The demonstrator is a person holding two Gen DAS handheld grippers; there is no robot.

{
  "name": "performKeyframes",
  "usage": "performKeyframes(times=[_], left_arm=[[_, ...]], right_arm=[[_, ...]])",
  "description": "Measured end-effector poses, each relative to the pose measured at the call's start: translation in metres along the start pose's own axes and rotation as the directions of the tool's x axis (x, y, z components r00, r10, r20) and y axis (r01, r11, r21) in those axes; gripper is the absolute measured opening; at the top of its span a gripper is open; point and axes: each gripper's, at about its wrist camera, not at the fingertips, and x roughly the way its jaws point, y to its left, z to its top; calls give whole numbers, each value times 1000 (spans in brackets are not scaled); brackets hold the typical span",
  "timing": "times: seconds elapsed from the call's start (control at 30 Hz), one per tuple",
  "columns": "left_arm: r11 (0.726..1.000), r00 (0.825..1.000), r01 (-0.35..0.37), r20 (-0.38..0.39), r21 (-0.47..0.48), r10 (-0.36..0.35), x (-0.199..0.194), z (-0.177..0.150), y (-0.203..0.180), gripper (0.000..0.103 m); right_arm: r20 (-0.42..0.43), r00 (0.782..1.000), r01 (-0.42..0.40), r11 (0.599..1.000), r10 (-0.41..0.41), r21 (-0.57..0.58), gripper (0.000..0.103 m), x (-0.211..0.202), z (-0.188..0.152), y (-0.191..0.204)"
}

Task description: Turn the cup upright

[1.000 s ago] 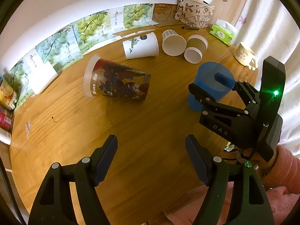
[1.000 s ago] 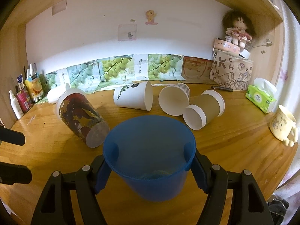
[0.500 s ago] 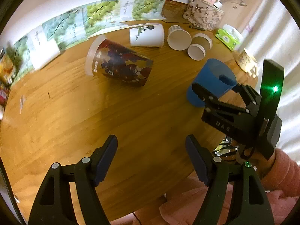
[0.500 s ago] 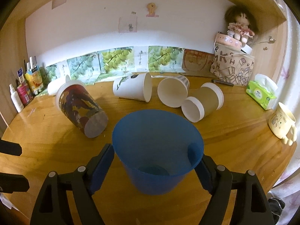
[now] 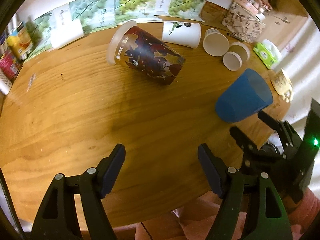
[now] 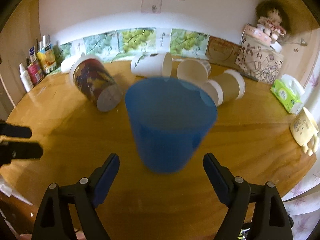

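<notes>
A blue plastic cup (image 6: 170,126) stands upright on the round wooden table (image 6: 60,140), mouth up. It also shows in the left wrist view (image 5: 243,97) at the right. My right gripper (image 6: 161,170) is open just behind the cup, its pads apart from the cup walls; it shows in the left wrist view (image 5: 252,124) too. My left gripper (image 5: 161,164) is open and empty over the table's near edge. A printed red-and-dark cup (image 5: 146,57) lies on its side, also in the right wrist view (image 6: 94,84).
A white paper cup (image 6: 152,66), another white cup (image 6: 193,73) and a brown cup (image 6: 226,88) lie on their sides at the back. A cream mug (image 6: 305,129) and tissue box (image 6: 286,94) sit at right. Bottles (image 6: 35,70) stand at left.
My right gripper has opened, let go of the blue cup and drawn back; the cup stays standing upright. The left gripper has pulled back toward the table's near edge.
</notes>
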Motion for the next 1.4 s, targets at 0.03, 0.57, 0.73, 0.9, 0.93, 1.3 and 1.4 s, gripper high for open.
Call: performKeyframes(times=[0.03,0.57,0.73,0.9,0.93,1.3,1.4], left_arm=[[1000,1000,-8,-1,-17,8,0,-1,-2,78],[965,985,-140,70,-223,159,-57,-30,-78,78],[954,974,-172,102,-244,202,-79,-40,-113,78],[954,969,-171,136,-246,208,-98,-47,-140,78],[952,965,-181,140,-245,219,-100,-48,-145,78],[917,886,-258,305,-305,350,-148,-63,-168,88],[912,871,-255,334,-322,362,-154,-65,-170,88]], right_arm=[[-12,1000,-4,1000,4,-12,90,-2,-3,-3],[-181,982,-47,999,46,-2,90,-71,-22,-86],[-197,973,-123,992,122,5,98,-102,-22,-96],[-205,960,-195,981,191,-2,100,-132,-20,-101],[-206,958,-206,979,201,-5,100,-137,-20,-101],[-125,952,-286,958,281,-22,100,-176,-20,-108],[-79,954,-289,957,288,-6,100,-183,-21,-110]])
